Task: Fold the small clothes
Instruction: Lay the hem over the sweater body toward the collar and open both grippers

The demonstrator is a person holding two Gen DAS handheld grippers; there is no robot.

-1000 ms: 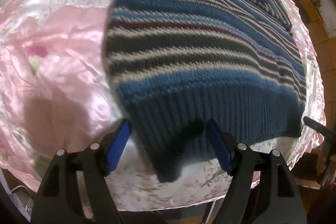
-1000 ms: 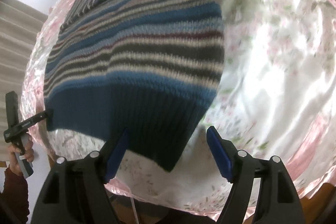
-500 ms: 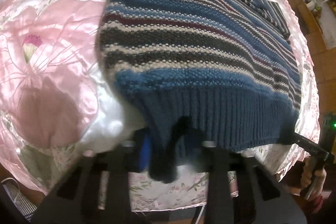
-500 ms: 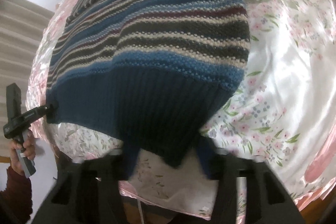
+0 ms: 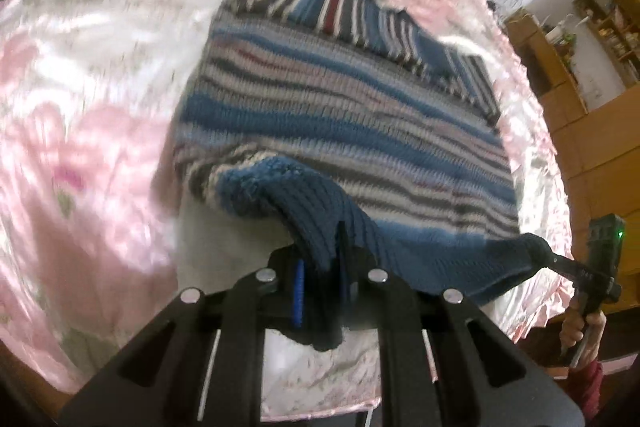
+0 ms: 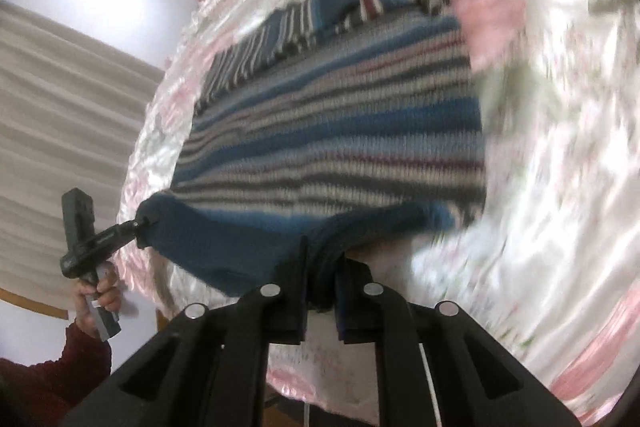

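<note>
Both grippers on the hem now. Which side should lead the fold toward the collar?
Neither clearly; likely both together. Left gripper and right gripper are each shut on the striped sweater's ribbed hem, near opposite corners, already lifted.

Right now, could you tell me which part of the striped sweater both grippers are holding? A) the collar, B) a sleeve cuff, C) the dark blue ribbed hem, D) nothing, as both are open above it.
C: the left gripper and the right gripper each have their jaws closed on the dark blue ribbed hem of the striped sweater, which is lifted off the pink satin cloth.
</note>
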